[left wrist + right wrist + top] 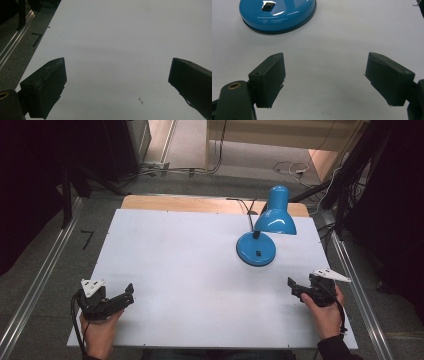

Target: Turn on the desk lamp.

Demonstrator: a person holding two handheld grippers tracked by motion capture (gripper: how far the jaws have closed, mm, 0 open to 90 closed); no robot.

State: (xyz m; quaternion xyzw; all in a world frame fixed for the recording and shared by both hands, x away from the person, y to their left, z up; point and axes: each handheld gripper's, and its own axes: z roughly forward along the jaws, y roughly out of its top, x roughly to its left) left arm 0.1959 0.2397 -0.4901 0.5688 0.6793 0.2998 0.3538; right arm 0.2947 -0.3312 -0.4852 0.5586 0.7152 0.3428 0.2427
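A white rectangular board (pixel 190 270) lies on a light wooden table (pixel 175 202) whose far edge shows beyond it. Grey floor, metal rails (pixel 40 280) on both sides and loose cables (pixel 290 168) at the back surround the table; the corners of the room are dark. No container stands on the board. A glossy blue desk lamp with a round base and a bell-shaped shade (pixel 256 248) stands on the right far part of the board, its shade tilted over the base. The right gripper (pixel 295 287), held in a hand at the near right edge, has its jaws spread wide with nothing between them, near the lamp base (pixel 277 13). The left gripper (pixel 125 295), at the near left corner, well apart from the lamp, is likewise spread wide over bare board (pixel 120 50).
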